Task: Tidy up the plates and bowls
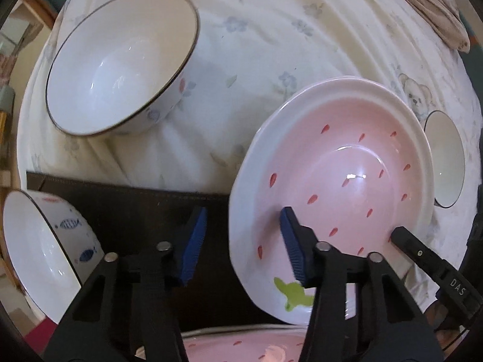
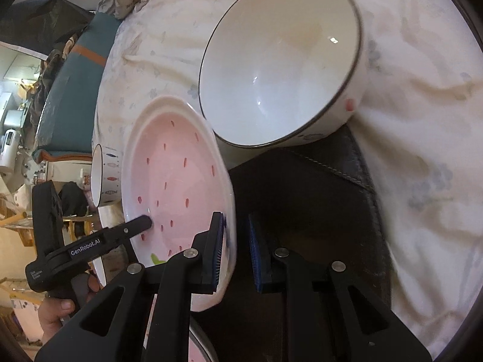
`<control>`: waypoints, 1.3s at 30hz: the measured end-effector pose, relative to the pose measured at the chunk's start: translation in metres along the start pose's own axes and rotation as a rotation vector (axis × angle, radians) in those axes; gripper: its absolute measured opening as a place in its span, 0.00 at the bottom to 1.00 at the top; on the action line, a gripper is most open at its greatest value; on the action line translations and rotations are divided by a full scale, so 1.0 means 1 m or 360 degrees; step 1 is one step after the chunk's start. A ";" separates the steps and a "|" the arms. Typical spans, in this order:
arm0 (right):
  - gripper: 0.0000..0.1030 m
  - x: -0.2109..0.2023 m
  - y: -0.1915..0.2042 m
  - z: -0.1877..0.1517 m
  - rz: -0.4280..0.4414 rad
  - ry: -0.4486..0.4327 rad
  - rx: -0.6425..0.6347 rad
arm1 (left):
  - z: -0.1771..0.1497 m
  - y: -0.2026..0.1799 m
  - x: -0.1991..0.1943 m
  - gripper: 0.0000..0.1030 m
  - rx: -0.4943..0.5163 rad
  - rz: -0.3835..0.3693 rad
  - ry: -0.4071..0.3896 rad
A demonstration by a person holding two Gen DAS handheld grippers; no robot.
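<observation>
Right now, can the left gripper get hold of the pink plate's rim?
Probably yes: the left gripper straddles the rim of the pink plate, one pad inside, one over the dark mat, nothing between. The right gripper grips another stretch of rim.

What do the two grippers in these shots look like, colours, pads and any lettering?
Both are matte black plastic with triangular cut-out linkages, silver round pivot pins and ribbed blue pads on the fingers. The left gripper and the right gripper match. White lettering shows: GenRobot.AI on the left one's finger, DAS on the right one's.

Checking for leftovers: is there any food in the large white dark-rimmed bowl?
No, the large white dark-rimmed bowl shows only a bare glossy inside.
</observation>
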State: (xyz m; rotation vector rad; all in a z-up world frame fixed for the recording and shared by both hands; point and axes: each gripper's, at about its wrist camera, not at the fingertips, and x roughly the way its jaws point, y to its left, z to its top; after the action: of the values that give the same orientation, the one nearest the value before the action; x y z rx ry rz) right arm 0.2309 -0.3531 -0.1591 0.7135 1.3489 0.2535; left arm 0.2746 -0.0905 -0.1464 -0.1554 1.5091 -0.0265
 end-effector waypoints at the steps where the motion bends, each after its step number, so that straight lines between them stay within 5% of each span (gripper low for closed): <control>1: 0.19 0.002 0.001 0.000 0.0004 0.0001 -0.0004 | 0.001 -0.005 0.001 0.29 0.0030 -0.0051 0.0012; 6: 0.27 0.011 0.014 -0.001 -0.0014 0.0006 -0.0076 | 0.000 -0.003 -0.001 0.28 0.0050 -0.0054 -0.0013; 16: 0.21 0.003 0.030 -0.008 -0.0114 -0.0070 -0.0194 | -0.007 0.002 -0.020 0.22 0.0047 0.0012 -0.0102; 26: 0.21 0.001 0.048 -0.012 -0.0046 -0.0051 -0.0215 | 0.003 0.015 -0.056 0.22 -0.0014 0.0003 -0.0194; 39: 0.21 -0.017 0.059 -0.021 -0.0007 -0.0101 -0.0256 | -0.030 0.019 -0.075 0.22 0.0014 0.0028 -0.0182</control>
State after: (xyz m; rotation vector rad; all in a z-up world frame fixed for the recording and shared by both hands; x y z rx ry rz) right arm 0.2207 -0.3104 -0.1114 0.5794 1.2544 0.3296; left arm 0.2382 -0.0662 -0.0761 -0.1343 1.3960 -0.0104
